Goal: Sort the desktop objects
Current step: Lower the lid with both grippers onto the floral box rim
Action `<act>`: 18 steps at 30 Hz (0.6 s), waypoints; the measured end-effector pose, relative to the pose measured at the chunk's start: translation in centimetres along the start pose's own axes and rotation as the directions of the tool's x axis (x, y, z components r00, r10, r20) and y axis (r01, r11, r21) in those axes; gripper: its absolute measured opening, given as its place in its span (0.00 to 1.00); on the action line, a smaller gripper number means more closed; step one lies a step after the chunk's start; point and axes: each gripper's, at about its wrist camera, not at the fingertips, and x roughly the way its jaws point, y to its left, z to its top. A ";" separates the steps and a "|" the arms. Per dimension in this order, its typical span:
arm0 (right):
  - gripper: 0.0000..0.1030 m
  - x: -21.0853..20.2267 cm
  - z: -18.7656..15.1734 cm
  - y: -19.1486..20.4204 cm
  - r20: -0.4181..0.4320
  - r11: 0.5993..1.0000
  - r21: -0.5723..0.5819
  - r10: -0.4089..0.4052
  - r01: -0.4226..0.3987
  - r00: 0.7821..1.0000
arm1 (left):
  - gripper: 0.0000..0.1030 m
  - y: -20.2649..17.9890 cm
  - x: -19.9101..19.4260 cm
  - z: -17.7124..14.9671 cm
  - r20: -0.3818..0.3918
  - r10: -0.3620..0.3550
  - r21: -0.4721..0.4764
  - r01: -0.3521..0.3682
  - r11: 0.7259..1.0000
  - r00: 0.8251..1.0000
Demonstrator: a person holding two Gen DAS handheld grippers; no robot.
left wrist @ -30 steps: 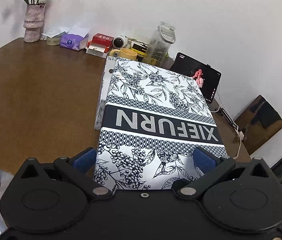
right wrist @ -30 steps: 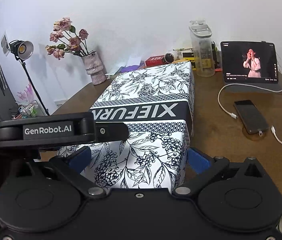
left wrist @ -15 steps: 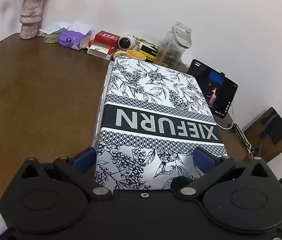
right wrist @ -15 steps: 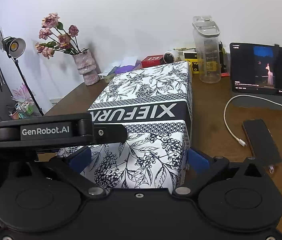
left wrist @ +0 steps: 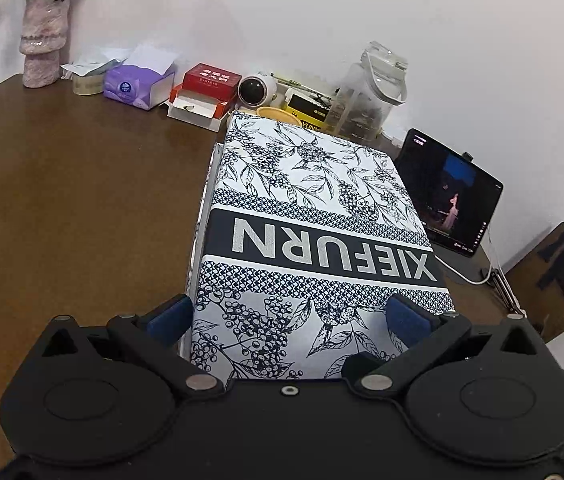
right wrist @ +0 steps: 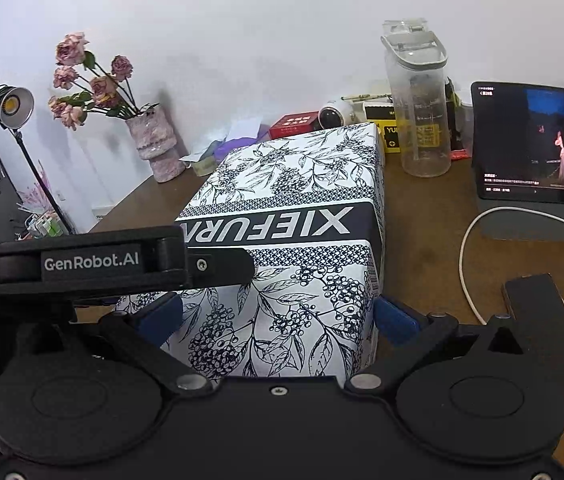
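XIEFURN printed box [left wrist: 314, 240], on the counter [left wrist: 73, 208]: long axis running straight ahead from both tongs, near end between the spread blue pads of the left tongs [left wrist: 290, 320] and right tongs [right wrist: 277, 316], pad contact unclear, neither pair nearer.

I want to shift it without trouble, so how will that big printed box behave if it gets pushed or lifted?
The box looks stiff: its edges stay crisp where both tools flank its near end. It is broad and flat-bottomed, so it should slide on the table rather than tip or roll. Its weight cannot be judged. The glossy printed wrap may be slippery under the pads.
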 end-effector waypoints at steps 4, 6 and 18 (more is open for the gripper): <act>1.00 2.0 0.7 -0.5 -0.008 1.000 0.010 0.004 -0.004 1.000 | 1.00 0.3 1.8 0.9 -0.005 0.007 0.002 -0.007 1.000 1.000; 1.00 3.0 0.9 -0.6 -0.012 1.000 0.019 0.010 -0.010 1.000 | 1.00 0.4 2.5 1.2 -0.003 0.014 0.004 -0.014 1.000 1.000; 1.00 7.4 1.6 -1.0 -0.044 0.998 0.042 0.043 -0.041 0.998 | 1.00 1.3 5.9 2.5 -0.016 0.050 0.004 -0.050 0.999 0.999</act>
